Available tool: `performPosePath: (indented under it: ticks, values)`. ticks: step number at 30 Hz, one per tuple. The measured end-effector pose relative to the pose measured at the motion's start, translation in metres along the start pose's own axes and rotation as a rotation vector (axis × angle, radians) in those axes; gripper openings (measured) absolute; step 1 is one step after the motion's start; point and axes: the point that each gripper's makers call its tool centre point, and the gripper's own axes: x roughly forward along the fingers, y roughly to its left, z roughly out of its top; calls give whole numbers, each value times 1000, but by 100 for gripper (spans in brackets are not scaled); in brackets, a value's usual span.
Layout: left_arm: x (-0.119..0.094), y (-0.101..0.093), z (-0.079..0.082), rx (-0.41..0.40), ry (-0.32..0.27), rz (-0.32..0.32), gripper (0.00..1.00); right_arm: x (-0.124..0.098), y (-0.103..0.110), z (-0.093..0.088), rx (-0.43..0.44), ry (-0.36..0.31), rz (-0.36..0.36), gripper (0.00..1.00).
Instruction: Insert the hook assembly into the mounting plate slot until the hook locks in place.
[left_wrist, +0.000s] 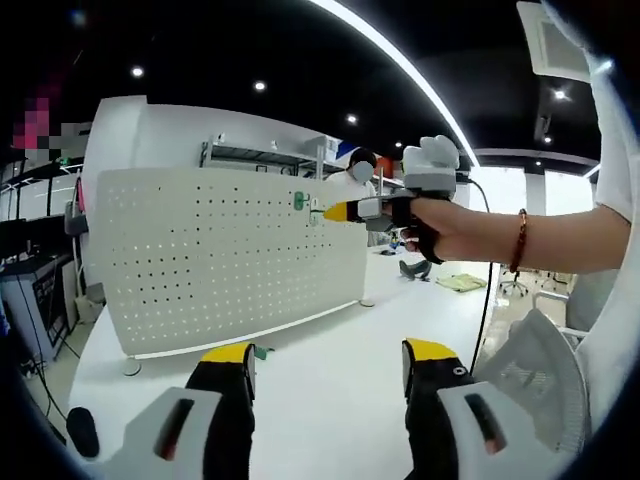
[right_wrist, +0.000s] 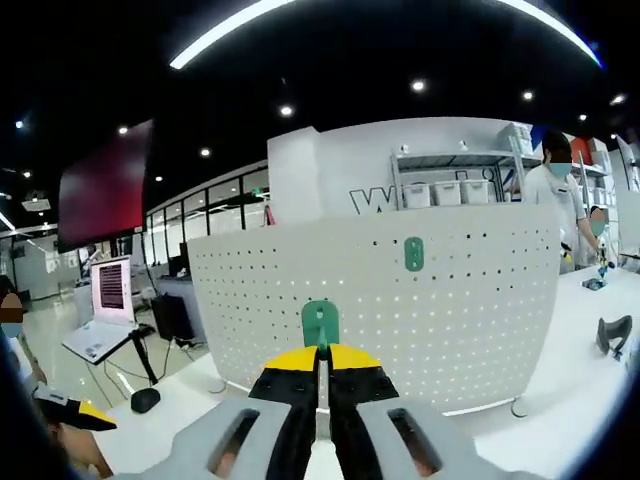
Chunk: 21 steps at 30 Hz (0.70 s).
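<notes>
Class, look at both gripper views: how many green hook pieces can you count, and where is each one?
2. One green hook is already mounted high on the white pegboard. The other green hook is pinched in the right gripper, held near the board. Others may be hidden.

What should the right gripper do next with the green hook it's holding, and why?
Probably ease the right gripper forward toward the pegboard. Its jaws are shut on a green hook that appears short of the perforated face, where another green hook already sits. The left gripper is open, low.
</notes>
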Motion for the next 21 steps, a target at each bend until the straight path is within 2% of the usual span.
performPosePath:
  ticks: [7, 12, 14, 21]
  values:
    - [2, 3, 1, -2, -7, 5, 68, 8, -5, 7, -5, -6, -21, 1]
    - [1, 5, -2, 13, -8, 8, 69, 15, -10, 15, -3, -22, -37, 1]
    - [1, 6, -3, -6, -11, 9, 71, 17, -12, 16, -5, -20, -44, 1]
    - [5, 8, -8, -9, -8, 11, 70, 27, -17, 26, -3, -35, -65, 1]
